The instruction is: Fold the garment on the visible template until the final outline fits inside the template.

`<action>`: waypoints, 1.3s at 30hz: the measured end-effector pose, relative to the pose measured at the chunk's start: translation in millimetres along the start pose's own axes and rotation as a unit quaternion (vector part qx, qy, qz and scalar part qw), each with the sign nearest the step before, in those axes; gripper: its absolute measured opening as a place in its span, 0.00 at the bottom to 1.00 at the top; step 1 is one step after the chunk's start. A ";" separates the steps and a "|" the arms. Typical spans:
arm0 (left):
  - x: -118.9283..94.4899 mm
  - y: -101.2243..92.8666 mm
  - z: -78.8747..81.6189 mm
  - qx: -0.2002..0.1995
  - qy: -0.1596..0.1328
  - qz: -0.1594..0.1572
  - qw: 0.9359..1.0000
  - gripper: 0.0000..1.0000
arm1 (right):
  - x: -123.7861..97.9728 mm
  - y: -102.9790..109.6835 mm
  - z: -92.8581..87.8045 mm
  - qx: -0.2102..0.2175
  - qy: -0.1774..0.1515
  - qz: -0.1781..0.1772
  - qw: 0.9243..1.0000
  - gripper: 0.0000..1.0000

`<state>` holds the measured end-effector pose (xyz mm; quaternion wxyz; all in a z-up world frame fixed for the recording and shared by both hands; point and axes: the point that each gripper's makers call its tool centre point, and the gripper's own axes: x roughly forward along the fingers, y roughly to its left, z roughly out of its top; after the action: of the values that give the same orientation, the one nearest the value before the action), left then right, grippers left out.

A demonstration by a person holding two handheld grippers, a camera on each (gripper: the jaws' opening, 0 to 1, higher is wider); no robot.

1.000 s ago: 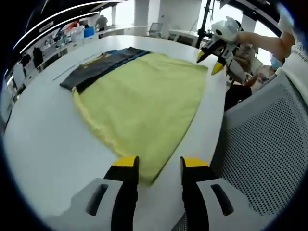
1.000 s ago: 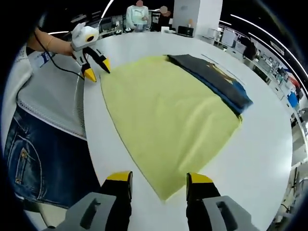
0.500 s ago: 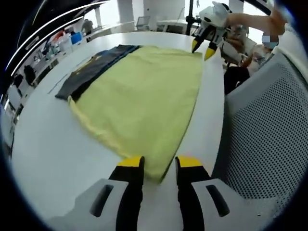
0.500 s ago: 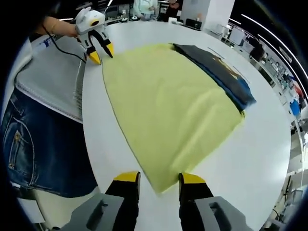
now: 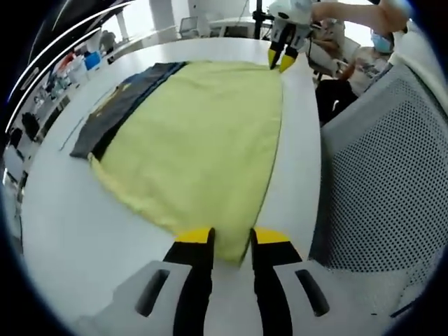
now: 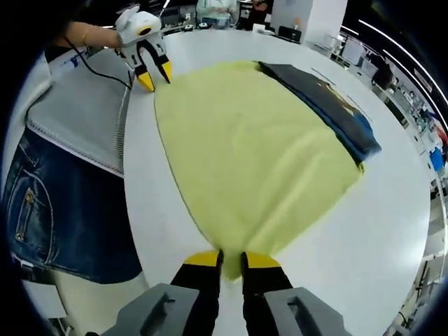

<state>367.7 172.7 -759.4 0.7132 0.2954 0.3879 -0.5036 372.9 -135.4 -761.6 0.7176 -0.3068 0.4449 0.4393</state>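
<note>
Two tools, each at a near corner of the yellow garment (image 5: 203, 133), which lies spread flat on the white worktop (image 5: 63, 231). In the left gripper view, the left tool (image 5: 231, 241) has its jaws nearly together with the cloth's corner between them; it appears clenched on the garment. In the right gripper view, the right tool (image 6: 231, 260) stands likewise, jaws drawn close on the opposite near corner, apparently grasping the fabric. Each tool also shows in the other's view, at the far corner of the cloth, by the person's hand.

Along the garment's far edge a dark panel (image 6: 329, 108) lies on the worktop, partly under the yellow cloth; this is probably the template, though that cannot be confirmed.

Progress, as a judgement: the task is at an early stage. The garment is unfolded and far wider than the dark panel. Both near corners seem secured, so a first fold toward the panel is likely in hand. All folds remain to be made, and the final outline has yet to be fitted.
</note>
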 end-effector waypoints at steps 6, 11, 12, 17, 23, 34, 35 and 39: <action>0.7 0.5 0.3 0.023 0.003 0.006 1.000 0.06 | 1.5 -2.0 1.3 -0.009 -0.001 -0.005 1.000 0.00; 1.2 4.1 0.4 0.014 0.004 0.017 1.000 0.03 | 1.8 -2.8 1.6 -0.015 -0.001 -0.007 1.000 0.00; 1.8 3.7 0.7 0.016 0.005 0.017 1.000 0.02 | 1.9 -2.7 1.6 -0.018 -0.001 -0.007 1.000 0.00; 2.0 3.4 1.3 0.022 0.007 0.015 1.000 0.00 | 1.8 -3.2 1.3 -0.023 0.001 -0.008 1.000 0.00; 0.4 4.0 1.4 0.013 0.008 0.018 1.000 0.00 | 0.7 -1.7 1.3 -0.020 -0.001 -0.007 1.000 0.00; -9.3 -8.3 -1.8 -0.002 -0.007 0.021 1.000 0.00 | -5.8 10.9 0.9 0.000 -0.010 0.007 1.000 0.00; -9.9 -9.3 -2.4 -0.004 -0.009 0.020 1.000 0.00 | -6.8 12.6 1.0 0.003 -0.012 0.010 1.000 0.00; -13.4 -14.8 -6.1 -0.010 -0.011 0.019 1.000 0.00 | -11.3 20.5 1.4 0.026 -0.025 0.021 0.999 0.00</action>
<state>349.5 179.5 -751.7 0.7296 0.2902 0.3795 -0.4893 352.4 -129.5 -751.7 0.7270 -0.2677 0.4444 0.4498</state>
